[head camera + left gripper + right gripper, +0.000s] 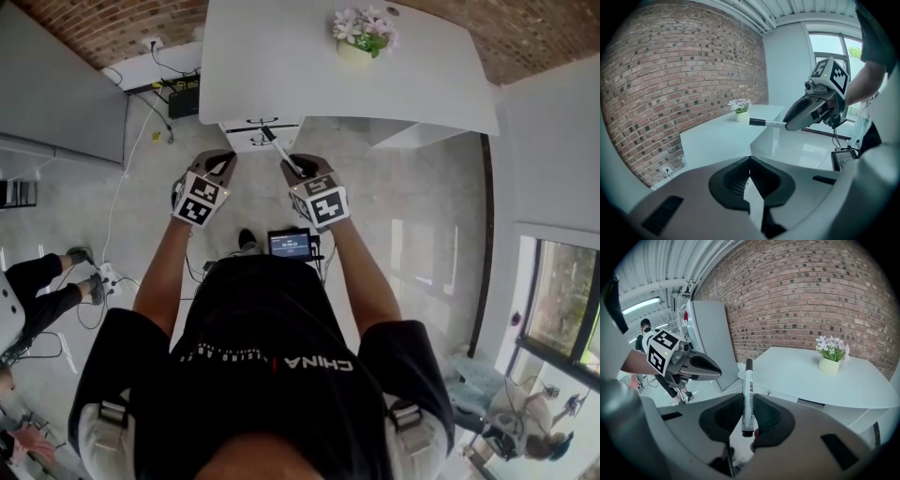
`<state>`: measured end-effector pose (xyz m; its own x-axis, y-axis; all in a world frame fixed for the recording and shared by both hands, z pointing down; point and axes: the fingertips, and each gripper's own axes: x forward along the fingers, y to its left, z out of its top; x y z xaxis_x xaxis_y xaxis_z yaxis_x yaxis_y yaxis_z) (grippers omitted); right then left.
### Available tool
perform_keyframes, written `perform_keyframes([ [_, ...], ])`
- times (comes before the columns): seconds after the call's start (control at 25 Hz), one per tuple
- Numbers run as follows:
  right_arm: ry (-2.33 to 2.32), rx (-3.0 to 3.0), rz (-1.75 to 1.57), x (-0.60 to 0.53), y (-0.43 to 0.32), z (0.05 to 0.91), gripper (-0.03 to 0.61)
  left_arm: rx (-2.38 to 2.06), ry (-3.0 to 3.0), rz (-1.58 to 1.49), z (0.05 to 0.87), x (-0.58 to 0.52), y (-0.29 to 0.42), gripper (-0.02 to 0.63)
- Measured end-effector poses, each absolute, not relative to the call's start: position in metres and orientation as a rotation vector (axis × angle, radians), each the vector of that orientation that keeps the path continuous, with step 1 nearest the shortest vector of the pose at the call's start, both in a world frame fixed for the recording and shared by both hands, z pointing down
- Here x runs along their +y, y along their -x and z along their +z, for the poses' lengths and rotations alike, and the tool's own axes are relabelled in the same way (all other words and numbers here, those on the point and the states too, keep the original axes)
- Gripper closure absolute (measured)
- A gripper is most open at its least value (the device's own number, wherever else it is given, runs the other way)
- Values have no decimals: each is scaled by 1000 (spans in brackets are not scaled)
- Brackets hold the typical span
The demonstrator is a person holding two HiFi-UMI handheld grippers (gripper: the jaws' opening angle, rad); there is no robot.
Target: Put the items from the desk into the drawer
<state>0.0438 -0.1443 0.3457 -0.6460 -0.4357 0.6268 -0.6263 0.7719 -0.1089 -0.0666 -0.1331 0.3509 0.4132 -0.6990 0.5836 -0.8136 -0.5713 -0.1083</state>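
We hold a pair of tongs in each hand, both out in front of us and tipped downward toward the desk [309,66]. The right tongs [748,401] pinch a marker [748,380] between their dark pads. The white barrel stands nearly upright in the grip, with its black cap sticking out well past the tips and its butt end tucked back between the jaws. The left tongs [750,158] are pressed together, their tips meeting with nothing between them. They hang just to the left of the right tongs, about level with them, apart from them and clear of the marker.

Ahead of both pairs of tips, a white drawer [246,139] juts out from under the desk's near edge. In the head view the marker's capped end reaches over the drawer's front, though we cannot tell whether it touches. Farther beyond the right tongs, well apart from them, a small pot of pale flowers [361,37] sits on the desktop. A brick wall [811,296] rises behind the desk. Behind the tongs, at our waist, a small screen [290,245] glows between our forearms. Off to the left of the left tongs stands a grey cabinet [56,94]. Cables [122,187] trail over the pale floor [412,216] there, and another person [37,291] sits.
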Motion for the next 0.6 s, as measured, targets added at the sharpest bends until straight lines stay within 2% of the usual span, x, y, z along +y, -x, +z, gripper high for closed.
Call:
perform_keyframes([
  [0.6, -664, -2392, 282, -164, -51, 342, 503, -1363, -2454, 929, 347, -149, 44, 601],
])
